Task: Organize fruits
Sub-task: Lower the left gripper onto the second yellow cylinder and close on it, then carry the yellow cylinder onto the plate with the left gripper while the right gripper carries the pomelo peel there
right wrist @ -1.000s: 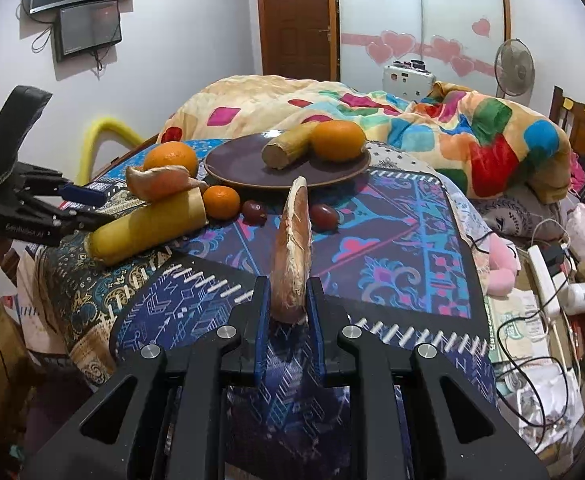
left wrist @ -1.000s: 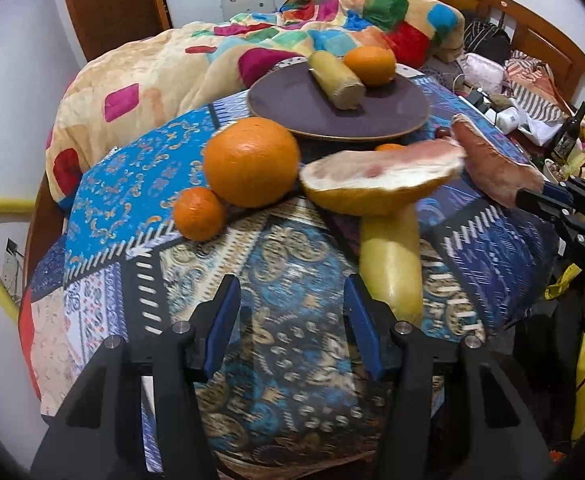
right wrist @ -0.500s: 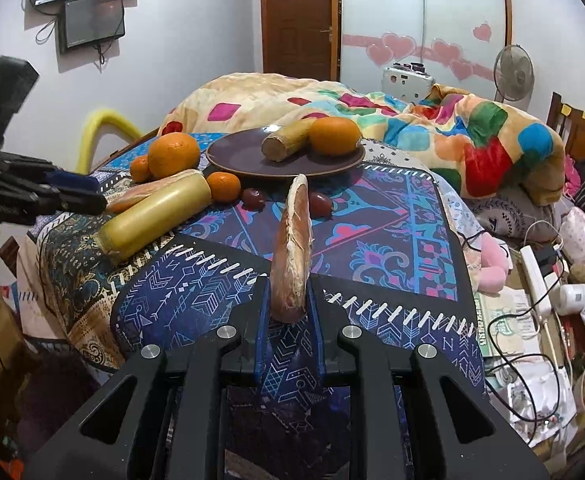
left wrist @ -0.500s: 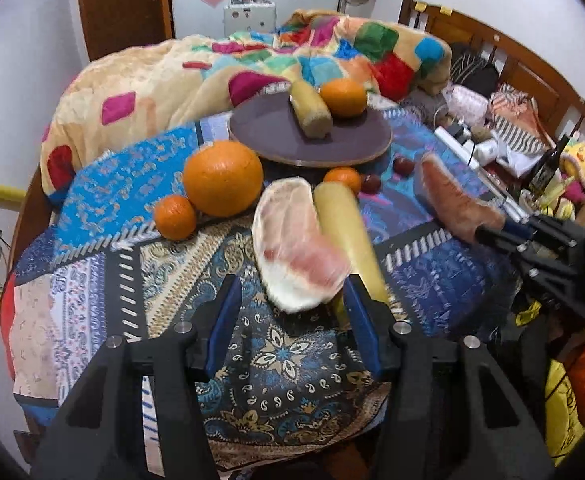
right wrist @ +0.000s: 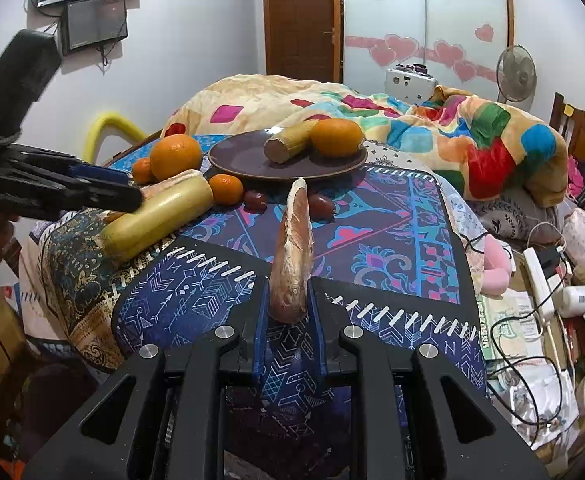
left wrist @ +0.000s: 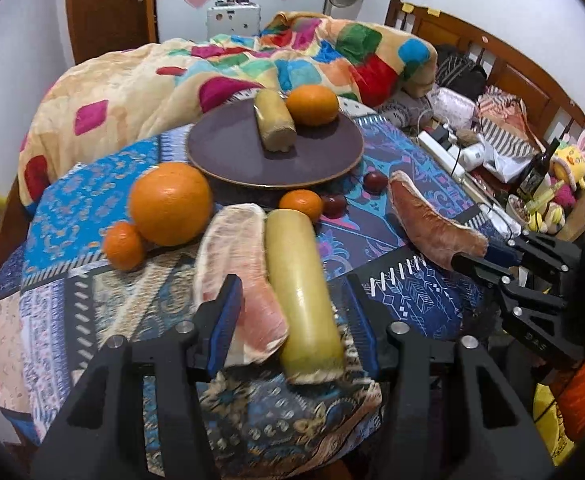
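Legible text: none clear. Right gripper body bears small pale lettering, too blurred to read. Green-printed paper beside the bed likewise illegible.

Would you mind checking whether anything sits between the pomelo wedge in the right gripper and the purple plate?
The right gripper holds the pomelo wedge upright, above the cloth. Two dark red fruits and a small orange lie on the cloth before the purple plate. All sit low, so lifting over them looks feasible.
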Action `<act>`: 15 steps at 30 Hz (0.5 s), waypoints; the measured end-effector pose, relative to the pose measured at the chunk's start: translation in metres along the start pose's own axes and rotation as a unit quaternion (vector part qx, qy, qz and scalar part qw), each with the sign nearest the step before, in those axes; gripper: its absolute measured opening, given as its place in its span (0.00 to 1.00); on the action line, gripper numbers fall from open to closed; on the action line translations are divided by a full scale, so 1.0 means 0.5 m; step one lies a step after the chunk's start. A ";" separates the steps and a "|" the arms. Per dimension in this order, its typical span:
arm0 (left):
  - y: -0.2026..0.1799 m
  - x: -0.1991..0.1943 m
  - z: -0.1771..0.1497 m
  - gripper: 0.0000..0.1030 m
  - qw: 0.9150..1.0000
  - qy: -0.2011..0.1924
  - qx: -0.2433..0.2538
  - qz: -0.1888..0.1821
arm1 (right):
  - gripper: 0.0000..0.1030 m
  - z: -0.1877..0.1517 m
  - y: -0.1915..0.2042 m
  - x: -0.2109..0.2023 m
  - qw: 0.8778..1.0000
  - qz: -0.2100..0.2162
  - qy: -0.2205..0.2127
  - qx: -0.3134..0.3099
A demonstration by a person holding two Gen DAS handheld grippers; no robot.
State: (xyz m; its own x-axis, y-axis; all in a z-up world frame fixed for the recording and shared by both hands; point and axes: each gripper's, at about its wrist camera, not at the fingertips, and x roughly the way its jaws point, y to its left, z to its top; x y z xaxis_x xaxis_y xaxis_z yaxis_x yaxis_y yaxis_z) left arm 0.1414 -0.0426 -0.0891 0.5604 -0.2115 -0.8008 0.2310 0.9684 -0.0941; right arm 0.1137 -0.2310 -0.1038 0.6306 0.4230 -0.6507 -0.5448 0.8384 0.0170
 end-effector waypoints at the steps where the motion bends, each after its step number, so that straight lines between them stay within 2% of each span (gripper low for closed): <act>1: -0.005 0.005 0.001 0.46 1.000 -0.001 0.004 0.004 | 0.20 0.001 0.000 0.003 1.000 0.001 0.001 0.000; 3: -0.015 0.013 0.005 0.46 1.000 -0.004 0.015 0.013 | 0.24 0.003 -0.001 0.013 1.000 0.002 0.004 0.000; 10: -0.025 0.048 0.025 0.46 0.999 0.013 0.036 0.034 | 0.28 0.008 -0.004 0.052 1.000 0.013 0.014 0.009; 12: -0.014 0.077 0.028 0.44 0.999 0.045 0.021 0.011 | 0.29 0.011 -0.005 0.061 1.000 0.020 0.015 0.015; 15: -0.014 0.090 0.030 0.42 0.999 0.045 0.018 0.008 | 0.30 0.017 -0.003 0.066 1.000 0.020 0.011 0.013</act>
State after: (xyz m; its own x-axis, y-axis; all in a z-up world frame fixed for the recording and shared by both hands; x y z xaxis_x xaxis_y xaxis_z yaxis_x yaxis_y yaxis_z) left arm 0.1770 -0.0611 -0.1156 0.4909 -0.1814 -0.8521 0.2515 0.9660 -0.0607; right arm 0.1400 -0.2157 -0.1189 0.5953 0.4490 -0.6664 -0.5554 0.8292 0.0626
